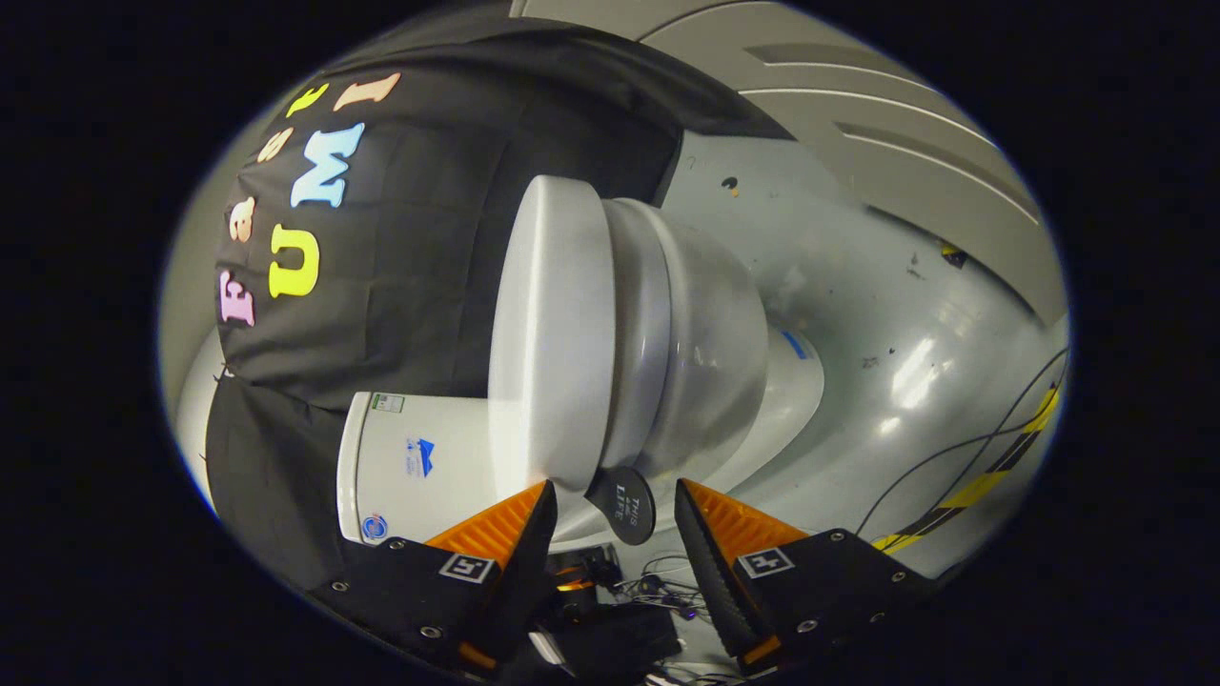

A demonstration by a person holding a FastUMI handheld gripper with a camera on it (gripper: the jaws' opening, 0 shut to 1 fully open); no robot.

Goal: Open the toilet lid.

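Observation:
The view is rolled sideways, so the white toilet lies across it. Its lid (548,333) rests closed on the seat, above the rounded bowl (710,353). The tank (410,467) stands behind the lid, against the black cloth. A dark round tab (629,510) sticks out from the lid's edge. My gripper (615,495) is open, with the tab in the gap between the two fingertips. Neither fingertip presses on the tab.
The grey floor (858,314) spreads past the bowl, with thin cables (953,457) and a yellow-and-black tape strip (991,481) on it. The black cloth wall (410,248) hangs behind the tank. A grey panelled wall (858,105) rises beyond the floor.

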